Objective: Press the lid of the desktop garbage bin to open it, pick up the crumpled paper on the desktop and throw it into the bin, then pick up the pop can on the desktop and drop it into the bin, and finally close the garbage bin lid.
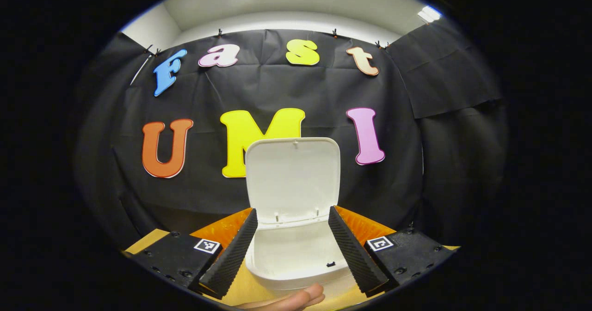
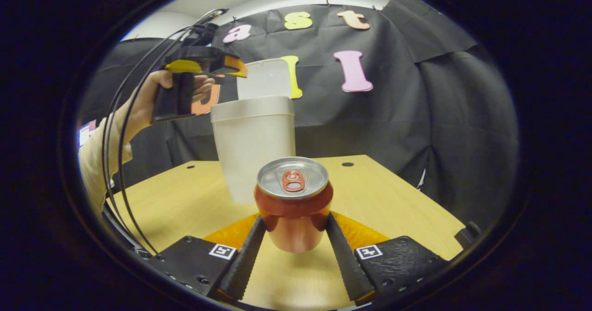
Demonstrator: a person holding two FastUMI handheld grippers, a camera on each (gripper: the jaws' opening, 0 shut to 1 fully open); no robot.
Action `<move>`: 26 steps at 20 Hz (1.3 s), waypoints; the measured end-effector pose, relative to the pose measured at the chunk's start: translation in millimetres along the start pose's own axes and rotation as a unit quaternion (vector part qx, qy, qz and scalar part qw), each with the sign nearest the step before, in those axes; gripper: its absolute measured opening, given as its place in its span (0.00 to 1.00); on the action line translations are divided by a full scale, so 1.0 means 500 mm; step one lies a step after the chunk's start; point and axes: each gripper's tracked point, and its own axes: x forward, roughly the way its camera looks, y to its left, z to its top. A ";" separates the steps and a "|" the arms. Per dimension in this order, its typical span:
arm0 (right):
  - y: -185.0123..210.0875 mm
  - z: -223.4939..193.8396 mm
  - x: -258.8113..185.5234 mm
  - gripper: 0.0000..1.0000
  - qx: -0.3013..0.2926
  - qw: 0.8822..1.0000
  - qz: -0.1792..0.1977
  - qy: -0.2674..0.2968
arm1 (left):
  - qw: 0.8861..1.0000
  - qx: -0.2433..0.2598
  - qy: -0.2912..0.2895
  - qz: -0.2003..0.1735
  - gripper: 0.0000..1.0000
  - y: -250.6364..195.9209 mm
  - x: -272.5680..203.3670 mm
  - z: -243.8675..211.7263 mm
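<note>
In the right gripper view, the right gripper (image 2: 293, 237) has its jaws clenched on the pop can (image 2: 293, 204), one finger pressing each side of the can's lower body; the can is upright, its underside apparently raised a little off the wooden tabletop (image 2: 384, 200). Just behind the can stands the garbage bin (image 2: 254, 140), toward the tabletop's far edge, its lid (image 2: 264, 77) swung up. The left gripper (image 2: 194, 70), held in a hand (image 2: 155, 91), hangs beside the bin's rim. In the left gripper view, that gripper's jaws are released and grasp nothing, above the open bin.
</note>
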 end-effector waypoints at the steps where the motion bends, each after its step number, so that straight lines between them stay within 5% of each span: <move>1: -0.008 0.004 0.003 0.79 0.003 1.000 -0.006 0.002 | 1.000 -0.001 0.000 0.008 0.99 0.015 -0.020 -0.002; 15: -0.071 0.167 -0.028 0.78 -0.007 0.999 -0.041 -0.034 | 0.995 -0.030 0.016 0.092 0.99 0.191 -0.261 -0.124; 26: -0.054 0.339 -0.059 0.78 -0.040 0.996 -0.048 -0.071 | 0.992 -0.036 0.070 0.096 0.99 0.219 -0.309 -0.284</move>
